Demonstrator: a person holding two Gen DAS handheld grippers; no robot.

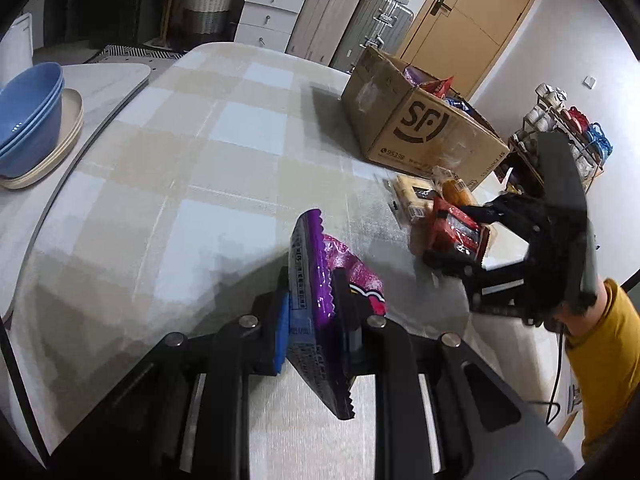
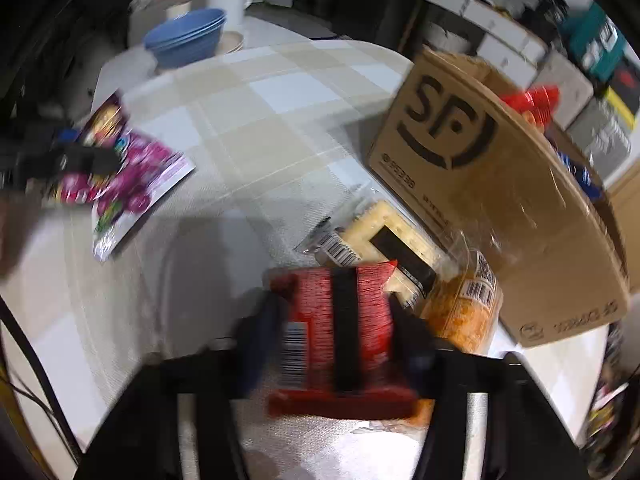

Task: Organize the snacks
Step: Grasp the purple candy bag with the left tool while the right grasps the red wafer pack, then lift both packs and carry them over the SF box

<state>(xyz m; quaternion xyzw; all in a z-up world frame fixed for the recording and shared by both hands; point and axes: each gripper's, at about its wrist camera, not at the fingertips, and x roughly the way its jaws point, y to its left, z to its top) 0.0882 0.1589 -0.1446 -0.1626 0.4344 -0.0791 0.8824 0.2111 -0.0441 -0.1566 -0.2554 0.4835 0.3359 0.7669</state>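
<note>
- The purple snack packet (image 1: 320, 300) sits pinched edge-on in the left gripper (image 1: 316, 312), jaws pressed tight on its thin body, held clear above the checked tablecloth (image 1: 192, 168).
- The red snack packet (image 2: 340, 320) lies between the fingers of the right gripper (image 2: 336, 332), whose jaws are drawn in against its sides; no earlier view is at hand, so only the grip itself can be stated.
- Just beside the red packet lie a pale cracker pack (image 2: 384, 236) and an orange snack bag (image 2: 464, 312), touching each other near the box.
- The step in hand looks like gathering: each gripper has one packet, neither yet placed.
- The next move probably calls for lifting the red packet free of its neighbours without dragging them, then carrying both loads to a chosen spot, perhaps the box.
- The cardboard box (image 1: 420, 128) stands open on the table; red and blue packets show above its rim, the rest hidden.
- Farther off, stacked blue bowls (image 1: 30, 116) rest on beige plates (image 1: 60, 148); they seem to hold nothing.
</note>
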